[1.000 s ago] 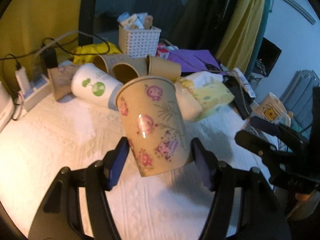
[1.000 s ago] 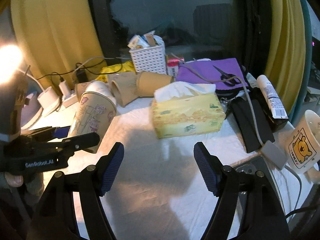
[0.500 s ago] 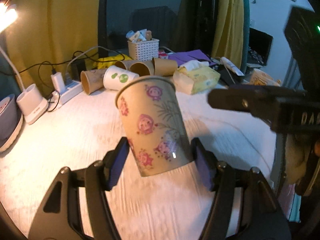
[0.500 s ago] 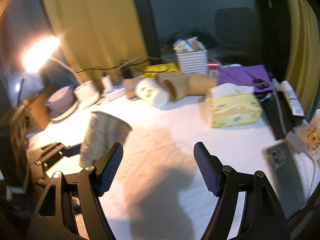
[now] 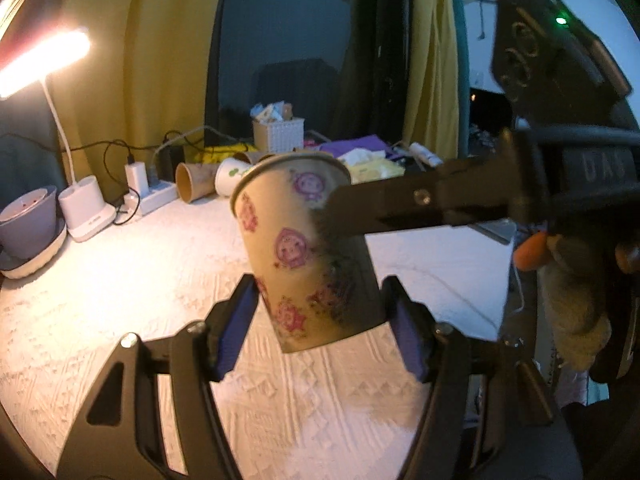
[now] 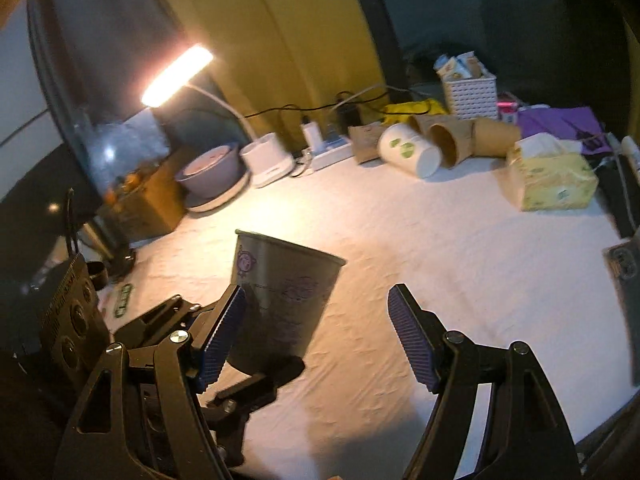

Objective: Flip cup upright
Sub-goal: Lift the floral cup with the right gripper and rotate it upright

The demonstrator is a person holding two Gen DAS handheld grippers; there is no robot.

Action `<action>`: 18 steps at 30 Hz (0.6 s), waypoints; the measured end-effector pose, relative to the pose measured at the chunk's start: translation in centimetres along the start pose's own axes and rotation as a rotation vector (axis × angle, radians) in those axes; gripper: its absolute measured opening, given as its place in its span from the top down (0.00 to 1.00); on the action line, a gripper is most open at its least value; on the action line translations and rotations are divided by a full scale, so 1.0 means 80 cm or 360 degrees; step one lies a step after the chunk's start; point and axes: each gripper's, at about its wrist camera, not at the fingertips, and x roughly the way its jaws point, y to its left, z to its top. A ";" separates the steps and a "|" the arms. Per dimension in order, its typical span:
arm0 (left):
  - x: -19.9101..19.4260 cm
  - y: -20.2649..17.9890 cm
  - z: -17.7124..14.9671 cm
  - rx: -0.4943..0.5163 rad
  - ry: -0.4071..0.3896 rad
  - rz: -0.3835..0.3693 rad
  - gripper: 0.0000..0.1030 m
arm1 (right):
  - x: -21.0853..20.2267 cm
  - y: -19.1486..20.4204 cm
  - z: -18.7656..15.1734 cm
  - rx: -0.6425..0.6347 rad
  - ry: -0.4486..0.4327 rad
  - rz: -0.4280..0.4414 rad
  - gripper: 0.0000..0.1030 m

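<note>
A beige paper cup with pink flower prints (image 5: 304, 256) is held rim-up, slightly tilted, above the white tablecloth (image 5: 120, 280). My left gripper (image 5: 320, 320) is shut on its lower part, pads against both sides. The same cup shows in the right wrist view (image 6: 280, 300), beside that gripper's left pad. My right gripper (image 6: 316, 336) is open and empty; one of its fingers (image 5: 400, 208) crosses in front of the cup in the left wrist view, touching or nearly touching its right side.
Several paper cups (image 6: 432, 146) lie on their sides at the back of the table, next to a yellow tissue box (image 6: 552, 178). A white basket (image 6: 472, 94), power strip (image 5: 150, 196), lit desk lamp (image 6: 176, 76) and bowl (image 6: 212, 172) stand along the back and left.
My left gripper has pulled back from the cup cluster with the flowered cup in it. My right gripper has swung left and closed in beside the cup.
</note>
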 end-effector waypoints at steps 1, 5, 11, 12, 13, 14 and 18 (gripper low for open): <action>-0.004 0.000 -0.002 0.0002 -0.0008 -0.0006 0.37 | -0.001 0.002 -0.002 0.0014 0.0005 0.0035 0.26; -0.015 -0.003 -0.008 0.0009 -0.0048 -0.0028 0.37 | 0.000 0.012 -0.008 0.0033 0.0029 0.0090 0.26; -0.032 -0.016 -0.013 0.0051 -0.0119 -0.0065 0.37 | 0.002 0.014 -0.008 0.0102 0.0070 0.0179 0.26; -0.032 -0.017 -0.013 0.0058 -0.0119 -0.0071 0.37 | 0.003 0.014 -0.008 0.0117 0.0072 0.0194 0.26; -0.032 -0.019 -0.013 0.0068 -0.0119 -0.0078 0.37 | 0.003 0.012 -0.007 0.0127 0.0073 0.0201 0.26; -0.033 -0.021 -0.013 0.0076 -0.0119 -0.0080 0.37 | 0.003 0.011 -0.007 0.0137 0.0073 0.0208 0.26; -0.032 -0.022 -0.013 0.0086 -0.0120 -0.0079 0.37 | 0.005 0.005 -0.005 0.0150 0.0088 0.0234 0.26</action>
